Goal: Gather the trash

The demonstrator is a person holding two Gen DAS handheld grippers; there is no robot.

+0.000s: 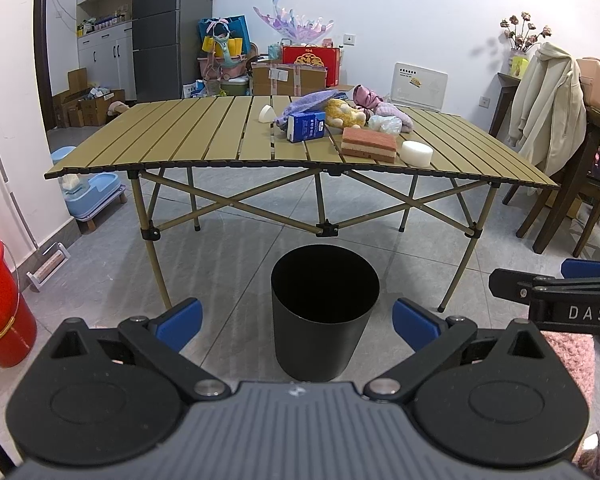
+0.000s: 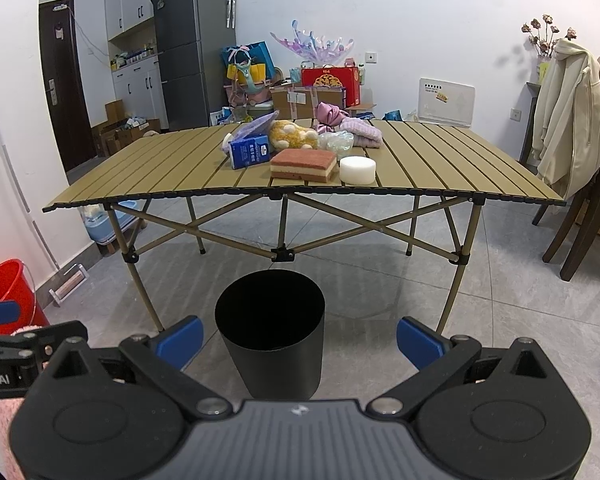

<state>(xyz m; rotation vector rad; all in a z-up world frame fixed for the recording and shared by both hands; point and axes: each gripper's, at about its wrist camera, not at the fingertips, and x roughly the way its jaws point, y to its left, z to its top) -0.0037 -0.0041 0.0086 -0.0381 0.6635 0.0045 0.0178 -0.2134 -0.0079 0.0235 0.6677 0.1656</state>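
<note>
One black trash bin (image 1: 325,316) on the floor, one sponge (image 1: 369,143), two foam pieces, both grippers spread apart.

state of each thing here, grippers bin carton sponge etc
left gripper: open, empty
right gripper: open, empty
bin: upright on floor, open top, inside too dark to tell
carton: tilted, on table
sponge: flat, near table edge
white puck: flat, beside sponge
</note>
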